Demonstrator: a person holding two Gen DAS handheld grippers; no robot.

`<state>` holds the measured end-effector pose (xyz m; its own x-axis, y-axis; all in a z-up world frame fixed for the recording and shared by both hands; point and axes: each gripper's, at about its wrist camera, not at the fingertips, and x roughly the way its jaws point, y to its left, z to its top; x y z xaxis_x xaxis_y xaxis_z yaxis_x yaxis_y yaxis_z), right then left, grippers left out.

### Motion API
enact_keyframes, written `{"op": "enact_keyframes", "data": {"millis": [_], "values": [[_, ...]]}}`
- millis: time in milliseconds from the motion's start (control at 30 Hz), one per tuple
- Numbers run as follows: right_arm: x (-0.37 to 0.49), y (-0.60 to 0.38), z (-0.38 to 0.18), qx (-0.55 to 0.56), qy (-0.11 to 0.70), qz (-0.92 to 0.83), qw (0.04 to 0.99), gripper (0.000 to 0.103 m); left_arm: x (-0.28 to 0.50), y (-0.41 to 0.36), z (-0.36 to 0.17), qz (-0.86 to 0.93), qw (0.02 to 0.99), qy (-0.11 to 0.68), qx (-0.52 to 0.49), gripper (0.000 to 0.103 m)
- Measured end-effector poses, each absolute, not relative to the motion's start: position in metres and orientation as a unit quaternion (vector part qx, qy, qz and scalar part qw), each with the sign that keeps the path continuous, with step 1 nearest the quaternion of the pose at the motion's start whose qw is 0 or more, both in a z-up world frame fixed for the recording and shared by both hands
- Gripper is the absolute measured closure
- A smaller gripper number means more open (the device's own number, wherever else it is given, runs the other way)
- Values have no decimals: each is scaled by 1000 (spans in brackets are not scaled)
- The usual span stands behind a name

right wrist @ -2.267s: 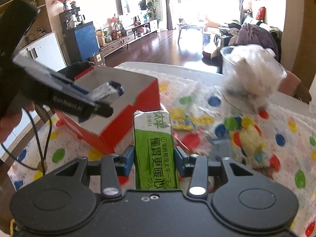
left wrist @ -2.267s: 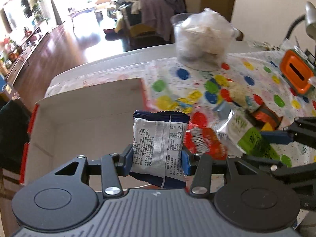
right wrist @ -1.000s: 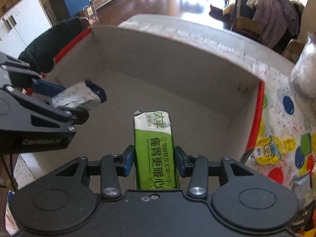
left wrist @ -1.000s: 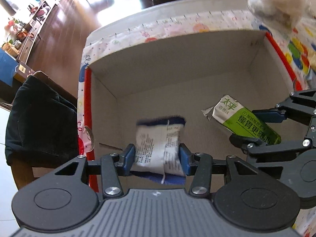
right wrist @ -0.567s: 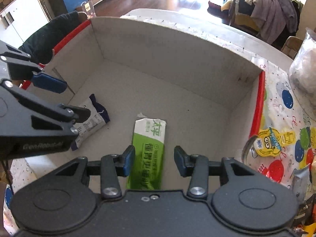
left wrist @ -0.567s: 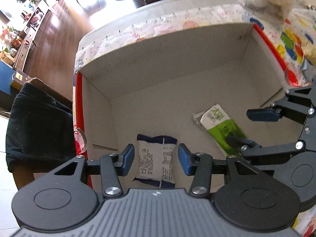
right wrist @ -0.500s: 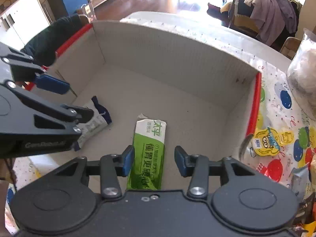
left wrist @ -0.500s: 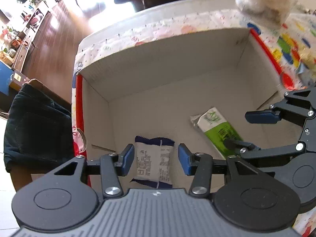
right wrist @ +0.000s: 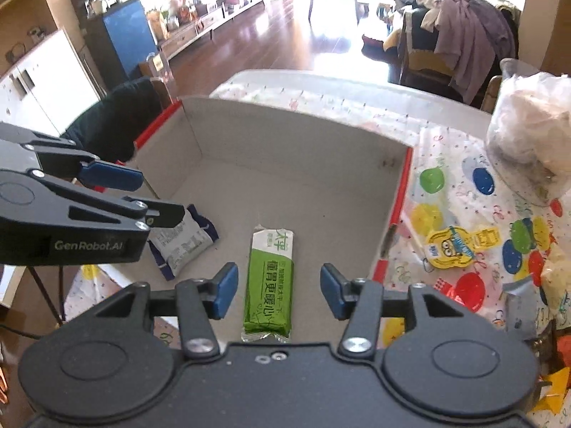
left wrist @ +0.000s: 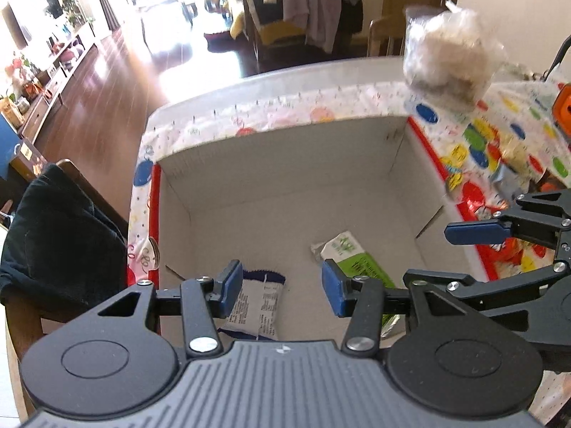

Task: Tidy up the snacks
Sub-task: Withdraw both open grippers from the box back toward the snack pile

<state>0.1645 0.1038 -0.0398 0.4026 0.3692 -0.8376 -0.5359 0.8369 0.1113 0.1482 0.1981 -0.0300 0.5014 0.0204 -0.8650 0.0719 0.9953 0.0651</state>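
Observation:
A red cardboard box (left wrist: 285,149) (right wrist: 303,132) stands open on the polka-dot tablecloth. A white and blue snack packet (left wrist: 255,306) (right wrist: 182,242) lies on its floor at the left. A green snack bar (right wrist: 271,281) (left wrist: 360,264) lies beside it. My left gripper (left wrist: 280,289) is open and empty above the white packet; it also shows in the right wrist view (right wrist: 135,196). My right gripper (right wrist: 276,290) is open and empty above the green bar; it also shows in the left wrist view (left wrist: 474,249).
More snacks lie on the cloth right of the box: a yellow minion pouch (right wrist: 453,246) and several wrappers (left wrist: 510,174). A clear tub of white stuff (left wrist: 449,53) (right wrist: 531,132) stands behind. A chair with a dark garment (left wrist: 53,235) stands left of the table.
Both grippers carried their snacks over the box, opened and dropped them onto its floor. They have since risen and pulled back a little, jaws open wider.

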Motion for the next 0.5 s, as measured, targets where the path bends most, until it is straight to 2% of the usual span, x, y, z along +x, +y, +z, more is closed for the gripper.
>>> {"op": "enact_keyframes", "data": {"millis": [267, 333, 400, 500], "values": [[153, 73, -21, -55, 448, 273, 850, 41, 129, 181, -8, -20, 885, 464, 38, 49], [148, 63, -18, -50, 439, 275, 854, 40, 124, 175, -3, -20, 890, 454, 34, 44], [144, 51, -14, -44, 432, 274, 858, 36, 119, 167, 2, -20, 895, 444, 31, 39], [136, 31, -9, -37, 419, 276, 864, 28, 114, 151, 8, -25, 901, 433, 26, 37]]}}
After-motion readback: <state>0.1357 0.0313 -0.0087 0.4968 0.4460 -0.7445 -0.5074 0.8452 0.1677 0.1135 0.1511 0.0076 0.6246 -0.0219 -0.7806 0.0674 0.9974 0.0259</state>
